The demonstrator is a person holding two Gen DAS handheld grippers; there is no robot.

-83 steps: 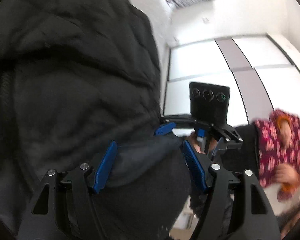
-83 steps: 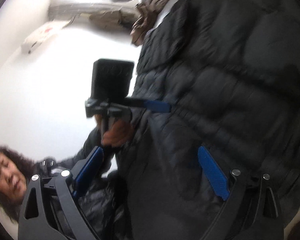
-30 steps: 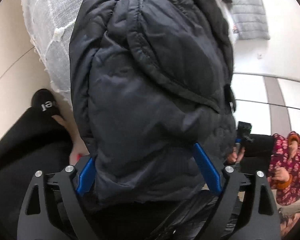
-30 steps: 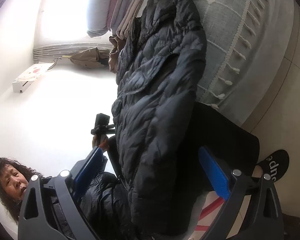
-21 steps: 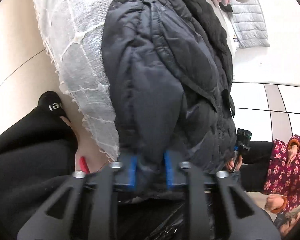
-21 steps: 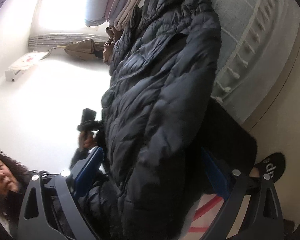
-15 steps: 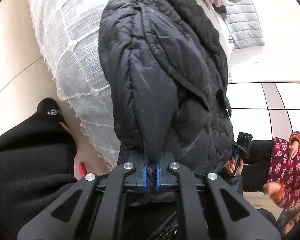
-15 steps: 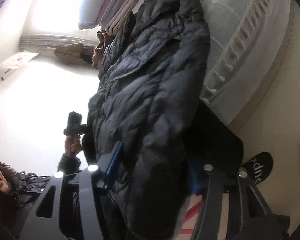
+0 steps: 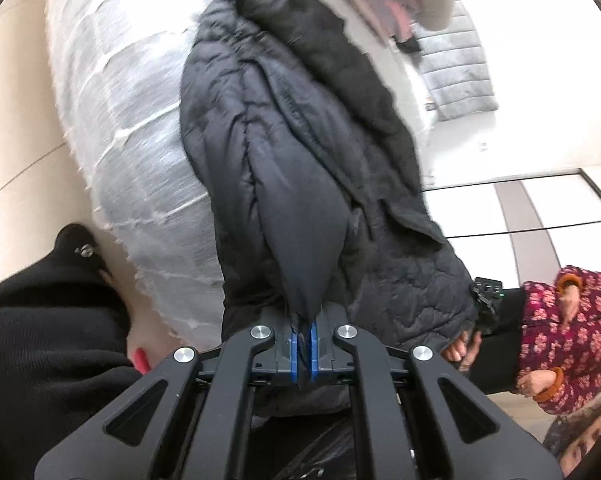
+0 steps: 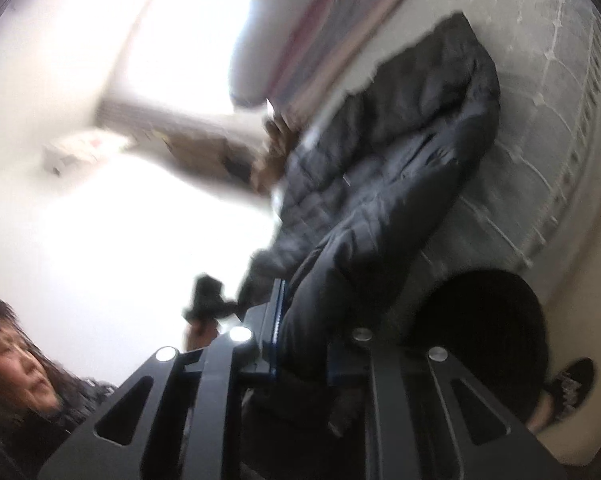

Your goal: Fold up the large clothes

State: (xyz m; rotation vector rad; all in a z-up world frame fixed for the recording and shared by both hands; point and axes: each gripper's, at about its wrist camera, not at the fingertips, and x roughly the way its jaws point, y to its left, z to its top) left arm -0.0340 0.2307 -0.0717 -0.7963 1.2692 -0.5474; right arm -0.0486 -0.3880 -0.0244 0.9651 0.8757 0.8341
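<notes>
On the bed [image 9: 112, 128], over its pale fringed cover, lies a black quilted jacket [image 9: 300, 128], with its lower part hanging off the edge towards the cameras. Left gripper [image 9: 302, 354]: blue pads pressed together on a smooth pointed fold of the jacket, which rises straight from between them. Right gripper [image 10: 300, 344]: jaws drawn in against a thicker roll of the jacket's edge, fabric filling the space between the pads; the right wrist view is motion-blurred, so finer detail of that grip cannot be told. From this view the jacket [image 10: 400, 168] runs up across the bed [image 10: 548, 128] towards a stack of folded bedding [image 10: 320, 28] at the far end. Beside the bed, low in the left wrist view, a black trouser leg [image 9: 40, 340] is visible. A second person in a red flowered top [image 9: 568, 328] stands at the right edge.
</notes>
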